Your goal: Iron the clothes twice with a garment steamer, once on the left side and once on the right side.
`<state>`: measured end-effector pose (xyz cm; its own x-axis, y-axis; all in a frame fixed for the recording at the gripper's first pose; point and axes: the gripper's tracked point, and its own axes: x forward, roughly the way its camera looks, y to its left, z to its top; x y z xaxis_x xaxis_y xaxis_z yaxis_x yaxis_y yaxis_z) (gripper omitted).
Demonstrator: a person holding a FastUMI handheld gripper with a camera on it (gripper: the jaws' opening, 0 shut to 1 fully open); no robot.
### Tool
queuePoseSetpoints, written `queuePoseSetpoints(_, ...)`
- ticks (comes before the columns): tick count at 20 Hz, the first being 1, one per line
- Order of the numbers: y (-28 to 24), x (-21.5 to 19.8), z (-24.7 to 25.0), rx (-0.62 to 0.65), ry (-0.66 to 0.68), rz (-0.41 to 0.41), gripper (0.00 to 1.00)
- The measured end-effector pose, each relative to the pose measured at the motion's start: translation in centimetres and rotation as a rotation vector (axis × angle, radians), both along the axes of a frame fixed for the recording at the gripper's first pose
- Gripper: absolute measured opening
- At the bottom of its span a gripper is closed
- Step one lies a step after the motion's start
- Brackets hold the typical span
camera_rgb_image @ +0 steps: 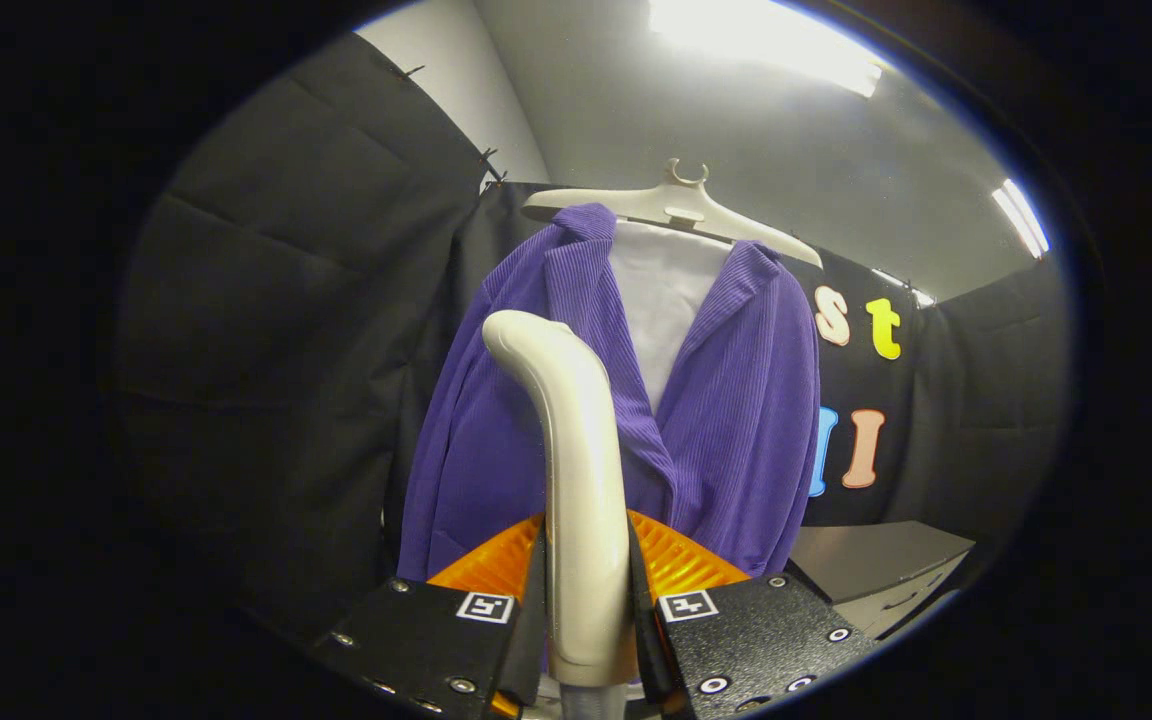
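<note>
Pinching the steamer handle (581, 470), hand-held gripper (586, 590) just short of purple jacket (736, 420).

cream steamer (581, 480) upright before hung purple jacket (736, 420).

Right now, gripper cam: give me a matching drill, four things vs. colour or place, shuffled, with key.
Things:
1. jacket
2. steamer handle
3. hanger
4. finger pads

Colour or place:
A. clamped between the gripper fingers
B. purple, ribbed, hanging open over a white panel
C. orange, ridged
D. pale, on top, carrying the garment

Pairs: 1-B, 2-A, 3-D, 4-C
</note>
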<state>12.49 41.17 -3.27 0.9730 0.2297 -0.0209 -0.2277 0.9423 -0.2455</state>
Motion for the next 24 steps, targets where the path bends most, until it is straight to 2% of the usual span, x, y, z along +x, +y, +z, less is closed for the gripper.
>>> queuePoseSetpoints(6,-1.3,-1.6,-3.1,-0.031,0.058,0.039,0.39)
queuePoseSetpoints(8,-1.6,-2.2,-5.4,-0.05,0.118,0.056,0.39)
queuePoseSetpoints(13,-3.1,-3.2,-9.5,-0.078,0.213,0.058,0.39)
queuePoseSetpoints(24,-4.2,-4.9,-16.3,-0.177,0.305,0.08,0.39)
